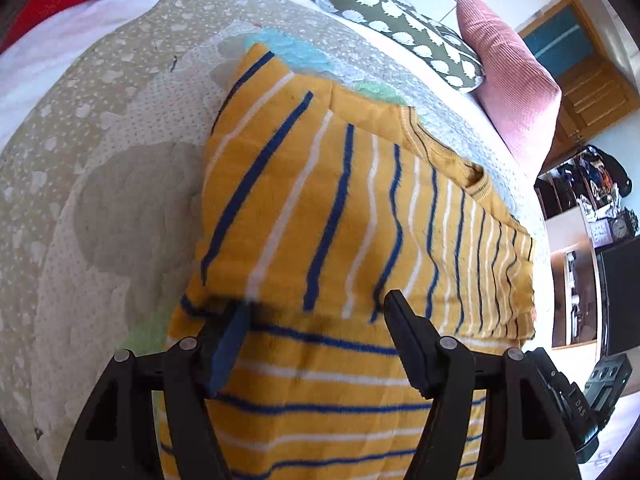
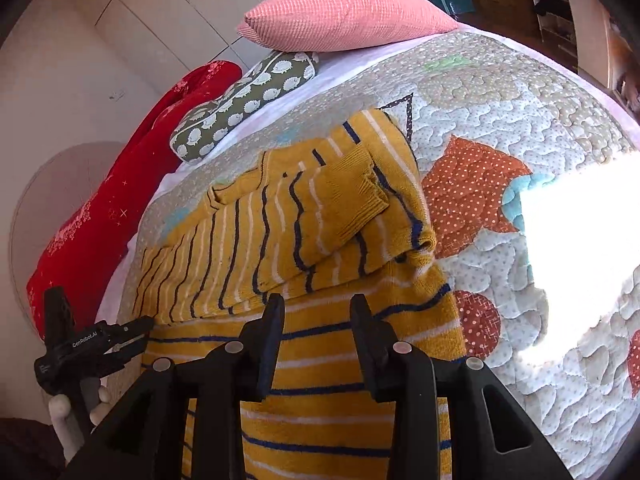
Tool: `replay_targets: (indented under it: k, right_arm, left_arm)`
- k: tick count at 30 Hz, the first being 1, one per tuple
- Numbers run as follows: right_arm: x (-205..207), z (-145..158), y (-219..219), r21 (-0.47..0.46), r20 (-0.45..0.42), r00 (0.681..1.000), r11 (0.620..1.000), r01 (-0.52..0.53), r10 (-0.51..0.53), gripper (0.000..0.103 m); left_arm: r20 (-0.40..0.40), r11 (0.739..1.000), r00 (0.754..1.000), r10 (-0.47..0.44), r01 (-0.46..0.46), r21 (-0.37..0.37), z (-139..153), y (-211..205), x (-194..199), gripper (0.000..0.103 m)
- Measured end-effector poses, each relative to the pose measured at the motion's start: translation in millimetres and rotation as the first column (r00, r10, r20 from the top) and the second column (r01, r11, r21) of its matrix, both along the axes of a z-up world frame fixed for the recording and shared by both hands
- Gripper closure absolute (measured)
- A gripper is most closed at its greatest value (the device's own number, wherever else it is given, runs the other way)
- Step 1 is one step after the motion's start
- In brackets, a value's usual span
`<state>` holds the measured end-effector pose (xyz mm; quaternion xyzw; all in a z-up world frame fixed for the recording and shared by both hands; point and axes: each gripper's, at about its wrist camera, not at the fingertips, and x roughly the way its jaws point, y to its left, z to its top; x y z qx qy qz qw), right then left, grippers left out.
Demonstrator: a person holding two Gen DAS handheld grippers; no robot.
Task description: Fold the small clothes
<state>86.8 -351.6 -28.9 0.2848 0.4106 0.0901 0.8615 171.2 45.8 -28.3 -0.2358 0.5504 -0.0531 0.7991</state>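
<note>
**Mustard sweater half folded on the quilt**

Mustard knit with blue and white stripes: the sweater (image 1: 340, 208) is spread on a quilt (image 1: 120, 184), its far part folded over so that stripes run across the near layer and lengthwise on the upper one. A sleeve (image 2: 344, 196) is laid across the fold, cuff toward the right. The left gripper (image 1: 316, 304) is held over the fold's edge, jaws wide apart, nothing clamped. The right gripper (image 2: 318, 306) is poised at the same edge, jaws parted with only cloth below; whether the pads touch it cannot be told. A pink cushion (image 2: 344, 16) and a green pillow (image 2: 244, 100) lie at the far side.
</note>
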Motion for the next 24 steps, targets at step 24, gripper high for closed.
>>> replay_targets:
  k: [24]
  right_arm:
    - [-39,-10,-10,-0.140,-0.033,0.999,0.989,-0.042,0.038,0.066]
  left_arm:
    - [0.137,0.974,0.987,-0.082,0.049,0.223,44,9,-100,0.053]
